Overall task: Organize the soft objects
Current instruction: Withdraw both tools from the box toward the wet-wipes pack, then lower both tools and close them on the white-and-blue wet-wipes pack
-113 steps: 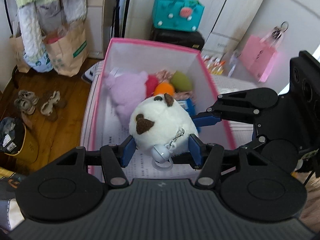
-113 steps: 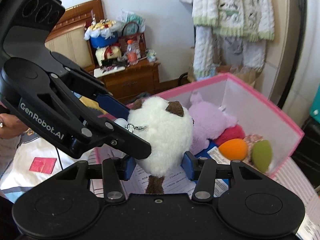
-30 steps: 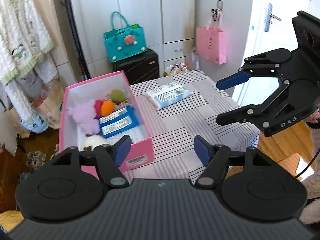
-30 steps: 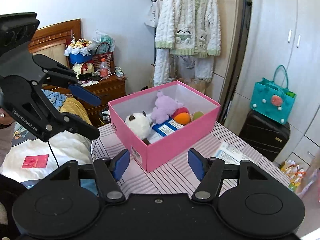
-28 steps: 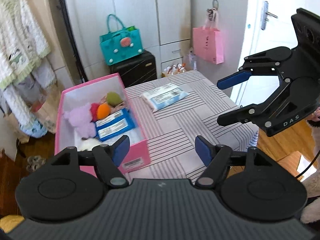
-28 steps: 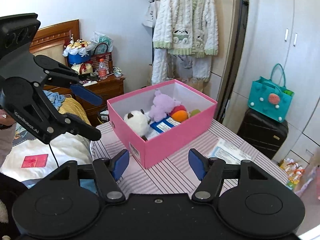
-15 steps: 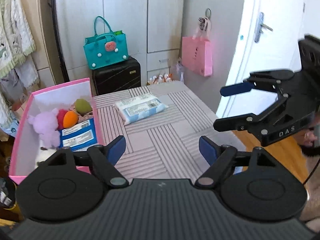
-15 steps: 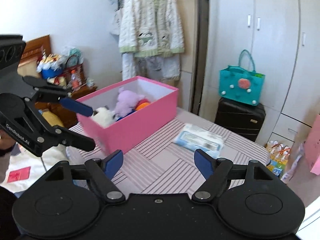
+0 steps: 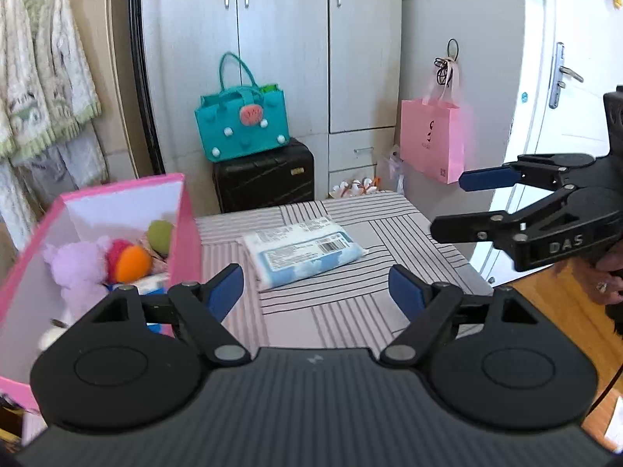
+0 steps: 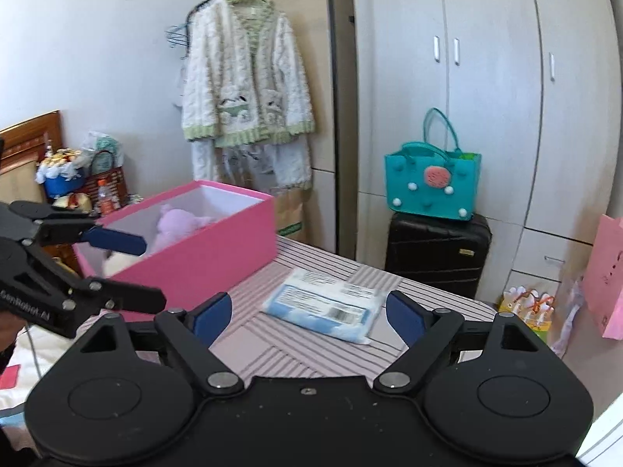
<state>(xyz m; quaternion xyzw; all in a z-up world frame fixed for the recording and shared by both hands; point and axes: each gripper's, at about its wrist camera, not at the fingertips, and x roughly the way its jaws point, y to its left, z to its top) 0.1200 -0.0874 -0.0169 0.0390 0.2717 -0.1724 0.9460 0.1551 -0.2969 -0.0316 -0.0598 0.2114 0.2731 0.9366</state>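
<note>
I see a flat, crinkly plastic pack, blue and white, lying on the striped worktop just beside the pink cardboard box. Fuzzy plush toys sit inside the box. My left gripper and right gripper both have jaws apart, having just been opening, nothing between them. Behind: a pale wardrobe, a teal felt bag on a black suitcase.
</note>
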